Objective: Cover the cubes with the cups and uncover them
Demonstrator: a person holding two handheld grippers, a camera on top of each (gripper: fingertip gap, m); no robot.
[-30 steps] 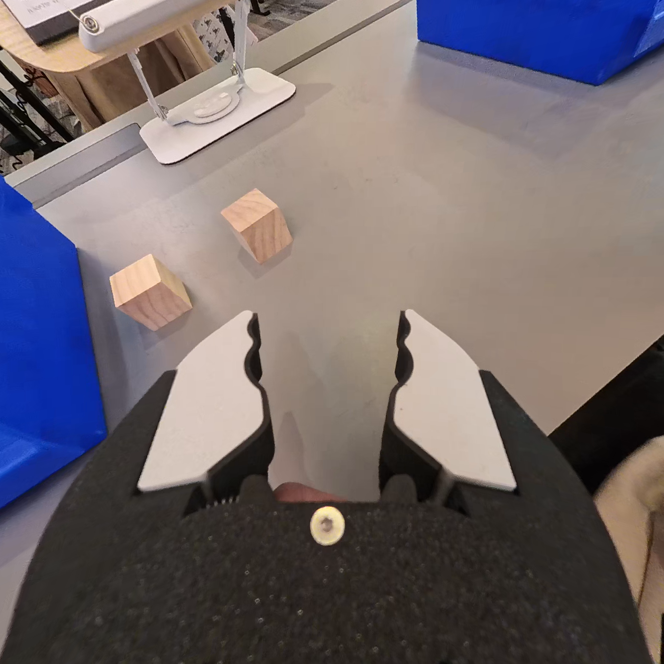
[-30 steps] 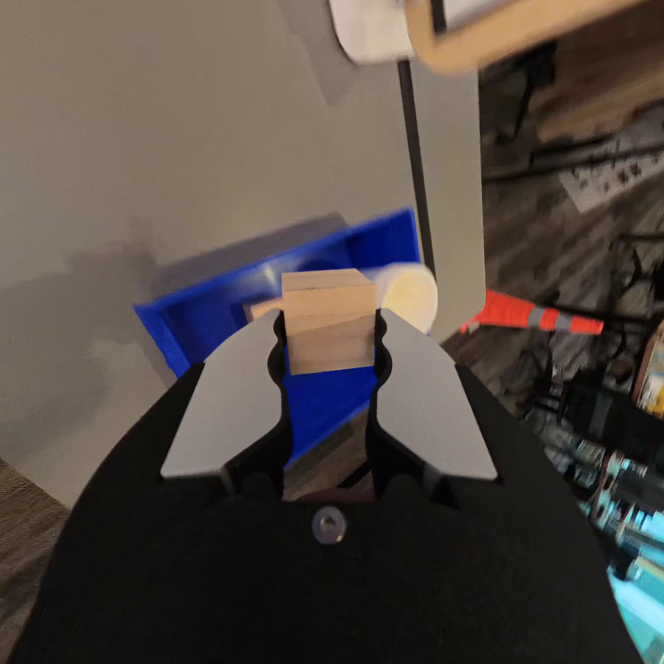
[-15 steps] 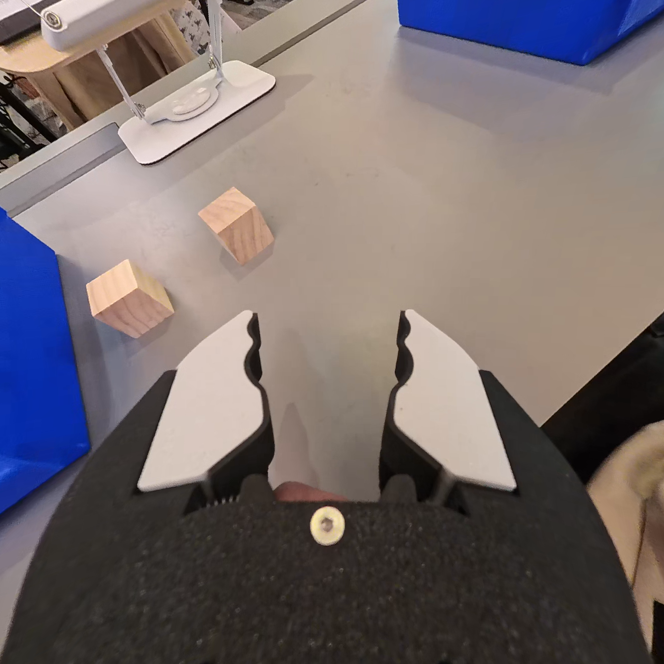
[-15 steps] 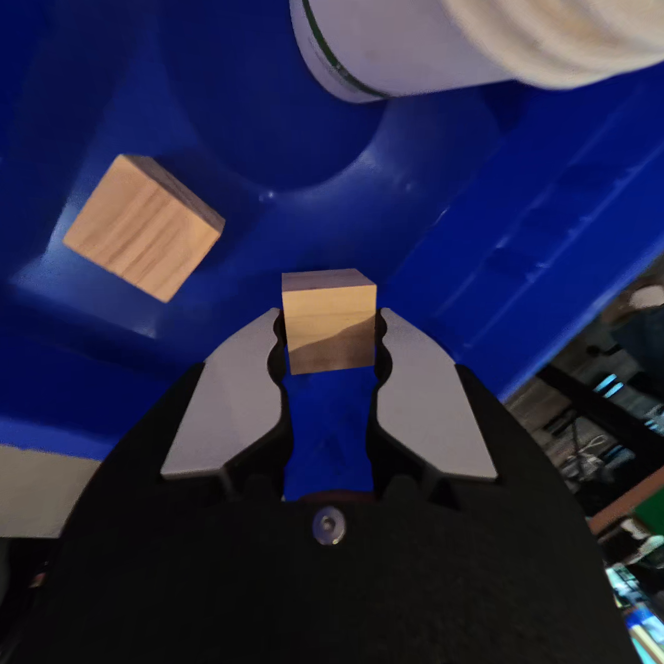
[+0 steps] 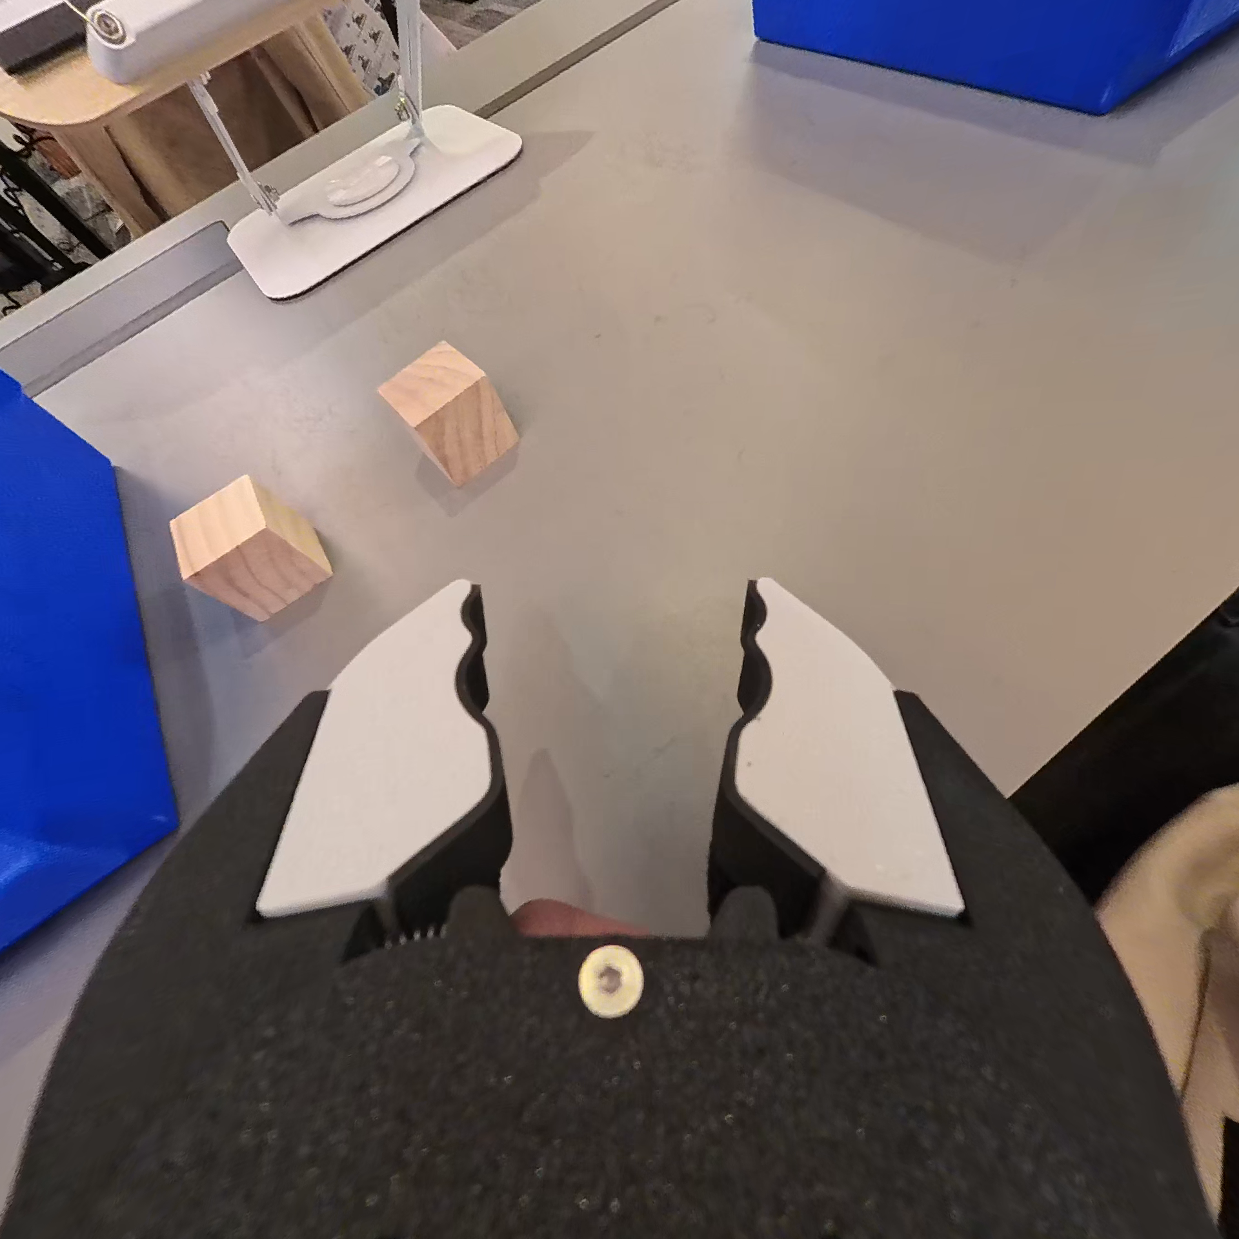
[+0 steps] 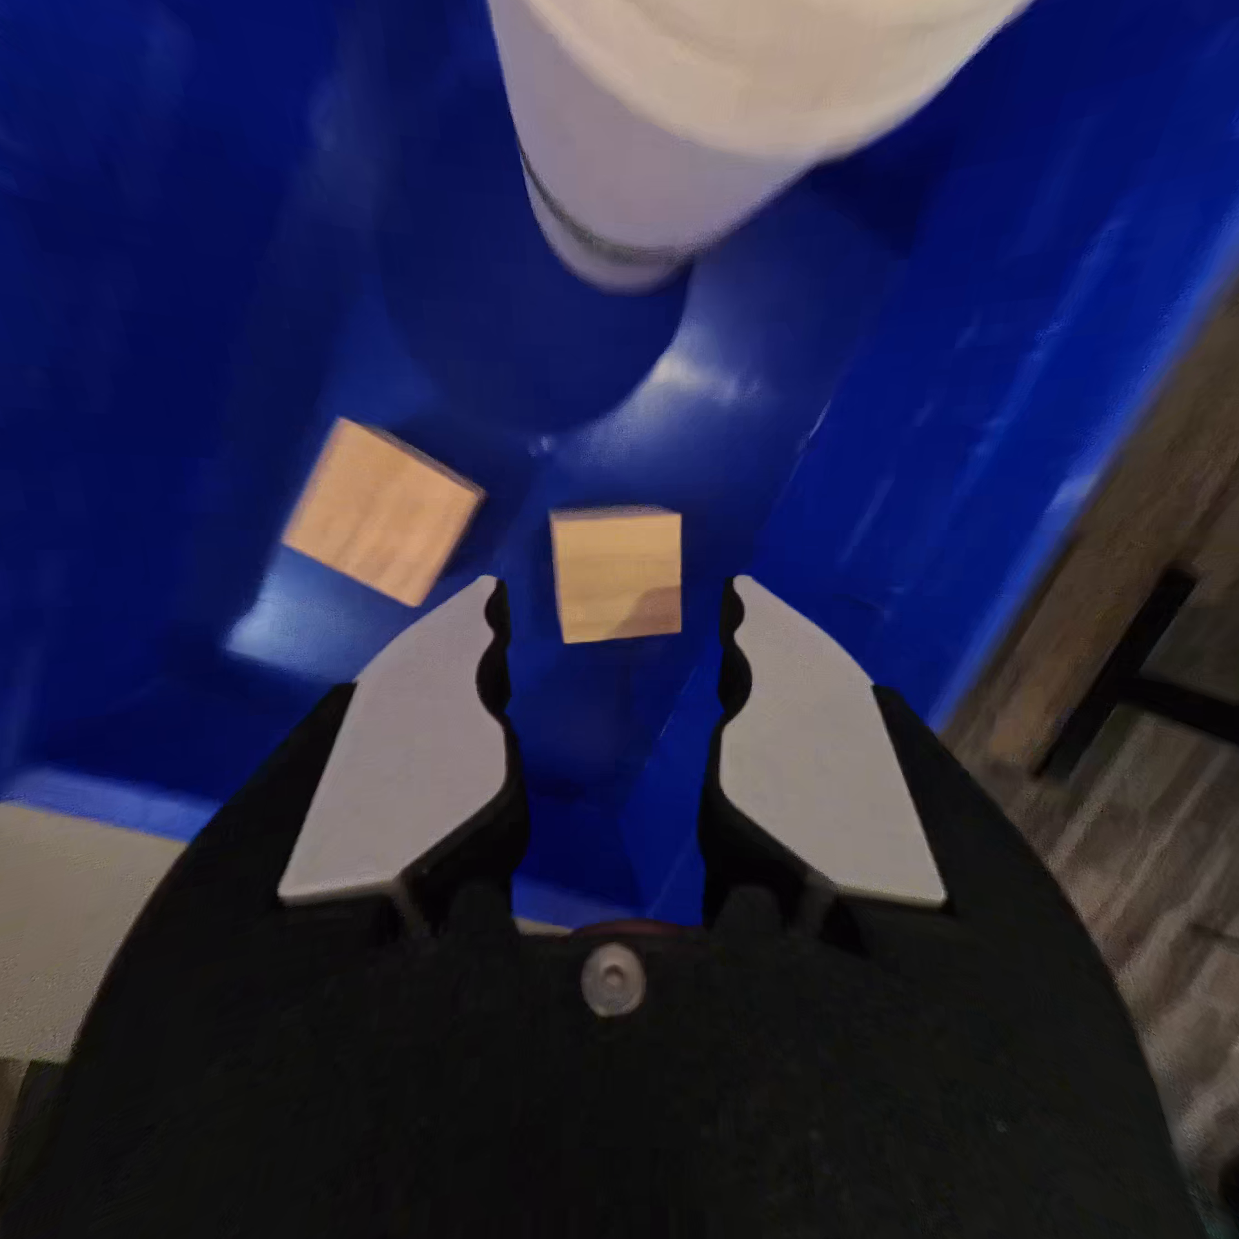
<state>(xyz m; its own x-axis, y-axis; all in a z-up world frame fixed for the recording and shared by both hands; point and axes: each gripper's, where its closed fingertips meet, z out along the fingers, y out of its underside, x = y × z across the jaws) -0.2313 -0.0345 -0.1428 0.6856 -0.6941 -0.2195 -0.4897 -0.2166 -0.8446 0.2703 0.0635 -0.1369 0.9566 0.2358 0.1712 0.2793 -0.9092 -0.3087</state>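
- The right gripper [image 6: 613, 590] hangs over the inside of a blue bin [image 6: 938, 416]. Its jaws now stand apart with a clear gap on each side of a wooden cube [image 6: 617, 573]; half a second ago they were clamped on that cube.
- The released cube sits between and just beyond the fingertips, touching neither. Whether it is falling or already resting on the bin floor cannot be told; the picture is blurred.
- A second wooden cube [image 6: 382, 509] lies in the bin, just left of the released one.
- A white paper cup [image 6: 643, 167] lies on its side deeper in the bin, beyond both cubes.
- The left gripper [image 5: 611, 593] is wide and empty, hovering over the grey bench [image 5: 838, 375].
- Two more wooden cubes rest on the bench, ahead and left of the left gripper: the near cube [image 5: 249, 546] and the far cube [image 5: 450, 410].
- A white stand base [image 5: 375, 208] sits beyond the far cube.
- Judgement: the drop suggests cubes are being cleared into the bin after uncovering, with the two bench cubes left to collect.
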